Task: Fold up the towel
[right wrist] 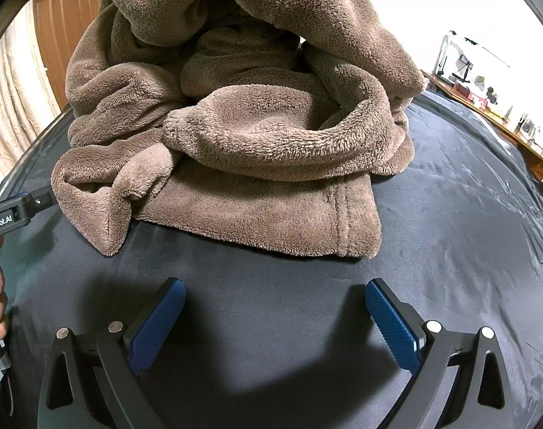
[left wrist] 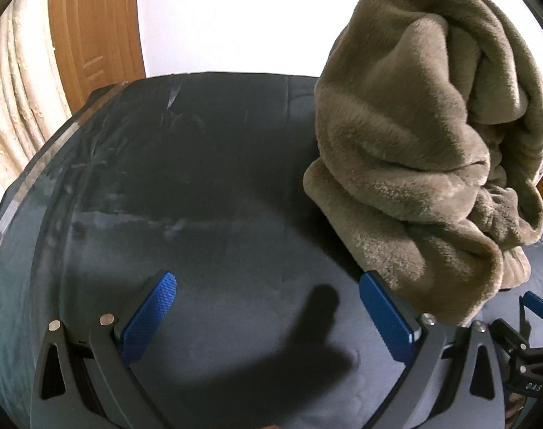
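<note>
Before the crumpled towel, right gripper hovers — jaws spread wide.

towel top cut off, shelf items indistinct

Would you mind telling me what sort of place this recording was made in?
Probably a room in a home, perhaps a bedroom. A crumpled brown towel lies on a dark, sheet-like cover, a panelled wooden door stands behind, and a cluttered wooden shelf runs along the white wall.
</note>
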`<control>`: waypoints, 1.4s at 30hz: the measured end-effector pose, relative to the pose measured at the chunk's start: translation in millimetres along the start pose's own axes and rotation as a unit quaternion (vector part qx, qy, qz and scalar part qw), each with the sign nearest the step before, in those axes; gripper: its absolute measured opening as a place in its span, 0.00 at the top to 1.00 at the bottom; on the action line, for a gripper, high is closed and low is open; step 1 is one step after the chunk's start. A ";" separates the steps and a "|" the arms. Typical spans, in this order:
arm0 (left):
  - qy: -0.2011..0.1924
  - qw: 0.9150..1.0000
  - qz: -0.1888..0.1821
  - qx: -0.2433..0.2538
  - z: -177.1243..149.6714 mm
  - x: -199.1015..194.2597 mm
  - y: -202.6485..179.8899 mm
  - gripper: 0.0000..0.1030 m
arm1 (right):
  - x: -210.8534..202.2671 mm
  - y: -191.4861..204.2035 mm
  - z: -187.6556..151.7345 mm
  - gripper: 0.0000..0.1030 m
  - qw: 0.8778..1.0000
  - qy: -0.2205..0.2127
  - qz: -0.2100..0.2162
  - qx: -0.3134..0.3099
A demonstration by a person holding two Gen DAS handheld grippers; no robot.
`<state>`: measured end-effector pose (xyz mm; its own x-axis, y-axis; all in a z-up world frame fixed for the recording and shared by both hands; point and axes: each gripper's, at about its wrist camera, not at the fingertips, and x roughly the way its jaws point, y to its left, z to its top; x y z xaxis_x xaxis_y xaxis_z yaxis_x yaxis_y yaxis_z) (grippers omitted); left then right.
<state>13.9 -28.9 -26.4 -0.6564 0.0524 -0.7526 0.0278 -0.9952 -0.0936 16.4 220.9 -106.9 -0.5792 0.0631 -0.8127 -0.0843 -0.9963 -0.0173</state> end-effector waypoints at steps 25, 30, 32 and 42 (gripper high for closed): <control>0.049 0.998 0.039 0.029 17.0 6.2 -26.8 0.00 | -1.4 2.3 -1.0 0.01 1.000 0.000 -0.002 0.002; 0.049 0.998 0.040 0.029 18.5 4.9 -38.0 0.00 | -1.5 2.4 -1.1 0.01 1.000 0.000 -0.002 0.002; 0.049 0.998 0.040 0.029 17.8 3.5 -39.3 0.00 | -1.5 2.7 -1.0 0.01 1.000 0.000 -0.001 0.001; 0.050 0.998 0.036 0.030 19.9 3.5 -40.2 0.00 | -4.2 -2.8 -3.2 0.01 1.000 0.004 0.005 -0.005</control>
<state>-4.5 9.6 -12.3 -0.5766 -0.0141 -0.8169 0.0247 -0.9997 -0.0001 21.7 223.3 -105.4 -0.5729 0.0526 -0.8180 -0.0708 -0.9974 -0.0146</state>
